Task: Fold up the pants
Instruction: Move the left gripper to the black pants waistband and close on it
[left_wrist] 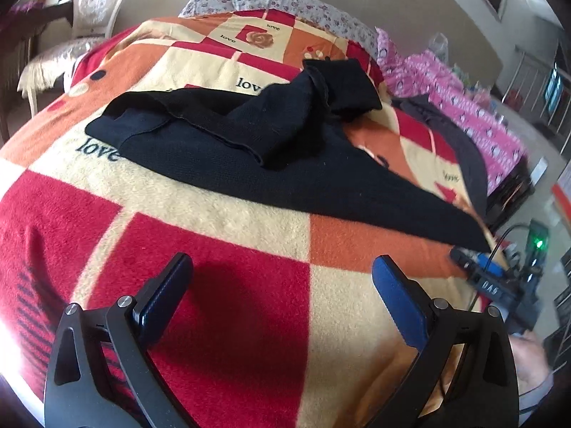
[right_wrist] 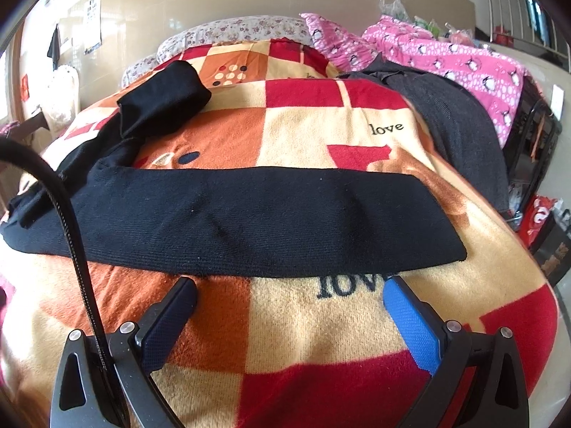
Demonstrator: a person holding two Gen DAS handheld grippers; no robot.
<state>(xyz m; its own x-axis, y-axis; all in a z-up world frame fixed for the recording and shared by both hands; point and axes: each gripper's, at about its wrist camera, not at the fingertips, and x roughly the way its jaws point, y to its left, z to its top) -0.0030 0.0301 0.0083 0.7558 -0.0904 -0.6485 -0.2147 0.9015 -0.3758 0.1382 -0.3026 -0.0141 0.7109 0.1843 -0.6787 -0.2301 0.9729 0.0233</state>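
Black pants (right_wrist: 228,214) lie on the bed's checked blanket (right_wrist: 314,328) — one leg stretched flat just ahead of the right gripper (right_wrist: 289,294), the other bunched up on the far side. Both grippers have fingers apart and hold nothing; the left gripper (left_wrist: 282,267) hovers over bare blanket, well short of the pants. Judging by that, the bunched leg wants flattening first: pinch only the hem, not the blanket under it, and pull straight. Waistband is hard to pick out — black on black, and the bunched part hides its own layers.
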